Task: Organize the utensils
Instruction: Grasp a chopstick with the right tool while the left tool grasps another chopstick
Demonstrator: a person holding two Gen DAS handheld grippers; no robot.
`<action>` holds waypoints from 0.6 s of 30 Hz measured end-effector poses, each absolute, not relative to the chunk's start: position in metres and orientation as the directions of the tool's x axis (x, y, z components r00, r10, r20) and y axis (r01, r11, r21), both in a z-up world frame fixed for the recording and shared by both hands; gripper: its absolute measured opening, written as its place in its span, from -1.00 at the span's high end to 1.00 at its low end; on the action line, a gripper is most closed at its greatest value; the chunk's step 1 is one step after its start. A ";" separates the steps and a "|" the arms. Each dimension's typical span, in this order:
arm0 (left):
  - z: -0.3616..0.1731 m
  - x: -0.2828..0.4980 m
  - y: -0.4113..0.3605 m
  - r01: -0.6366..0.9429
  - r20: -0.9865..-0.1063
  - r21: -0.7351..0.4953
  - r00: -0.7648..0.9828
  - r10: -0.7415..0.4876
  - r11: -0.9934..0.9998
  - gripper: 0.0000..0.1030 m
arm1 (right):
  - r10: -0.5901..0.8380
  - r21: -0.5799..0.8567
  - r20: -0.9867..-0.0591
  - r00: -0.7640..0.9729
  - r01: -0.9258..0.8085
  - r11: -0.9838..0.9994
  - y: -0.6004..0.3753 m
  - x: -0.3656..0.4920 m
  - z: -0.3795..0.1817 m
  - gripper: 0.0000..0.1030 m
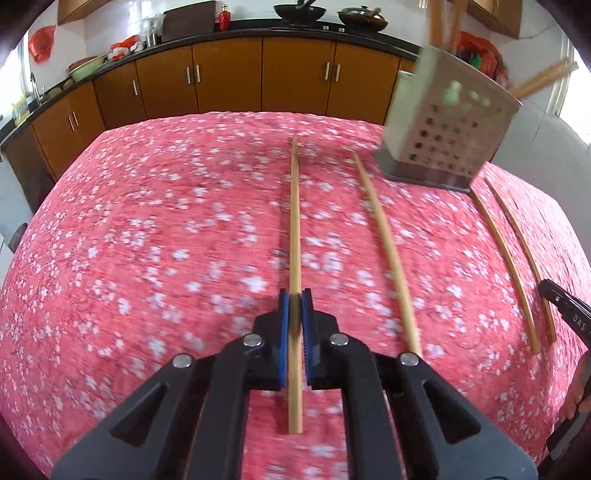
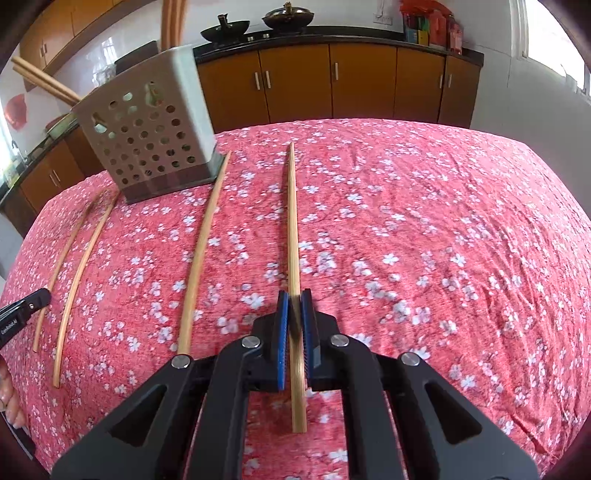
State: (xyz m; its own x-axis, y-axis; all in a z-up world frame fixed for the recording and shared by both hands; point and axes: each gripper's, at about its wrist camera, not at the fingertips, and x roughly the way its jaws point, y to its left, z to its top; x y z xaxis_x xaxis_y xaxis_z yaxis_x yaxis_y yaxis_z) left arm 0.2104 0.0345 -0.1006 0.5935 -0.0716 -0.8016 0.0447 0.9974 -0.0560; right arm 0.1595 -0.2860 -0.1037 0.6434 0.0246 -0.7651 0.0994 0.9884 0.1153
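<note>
Each gripper is clamped on one wooden chopstick. The left gripper (image 1: 295, 295) has its blue pads (image 1: 283, 332) pressed against a chopstick (image 1: 294, 221) whose long axis runs straight away from the camera toward the kitchen cabinets (image 1: 229, 70), thin tip far, blunt end under the jaws. The right gripper (image 2: 294, 297) is closed likewise on its own chopstick (image 2: 293, 221), which also points away, thin tip far. Both lie low along the pink flowered tablecloth (image 2: 443, 240); whether they are lifted off it cannot be told, the left view being blurred.

More chopsticks lie roughly parallel on the cloth: one just right of the left gripper (image 1: 384, 240), and a pair further right (image 1: 506, 266). A perforated metal utensil holder (image 2: 155, 136) stands at the far side of the cloth, with chopsticks (image 2: 171, 22) sticking up out of it.

Writing: the right gripper's black side, at the edge of the left view, reads "DAS" (image 1: 578, 319), cut off; the left gripper's side in the right view carries small white lettering, too small to be sure of.

Both grippers slant downward. Fingers of a hand (image 1: 576, 391) wrap the right gripper's body.
</note>
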 end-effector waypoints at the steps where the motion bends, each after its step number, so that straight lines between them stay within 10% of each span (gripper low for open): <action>1: -0.100 0.211 0.037 0.045 -0.800 -0.060 0.595 -0.075 0.997 0.83 | 0.021 0.116 -0.764 0.645 0.105 0.988 -0.288 0.160 -0.104 0.84; 18: -0.102 0.205 0.043 0.056 -0.779 -0.075 0.620 -0.094 0.996 0.79 | 0.001 0.096 -0.762 0.647 0.112 0.989 -0.286 0.158 -0.104 0.83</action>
State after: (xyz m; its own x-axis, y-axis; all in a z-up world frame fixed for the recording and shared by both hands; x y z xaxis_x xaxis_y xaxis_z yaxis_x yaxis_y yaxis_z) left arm 0.2045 0.0428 -0.1021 0.6201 -0.0938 -0.7789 0.0560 0.9956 -0.0753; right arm 0.1579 -0.2863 -0.1041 0.6472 0.0013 -0.7623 0.1115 0.9891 0.0964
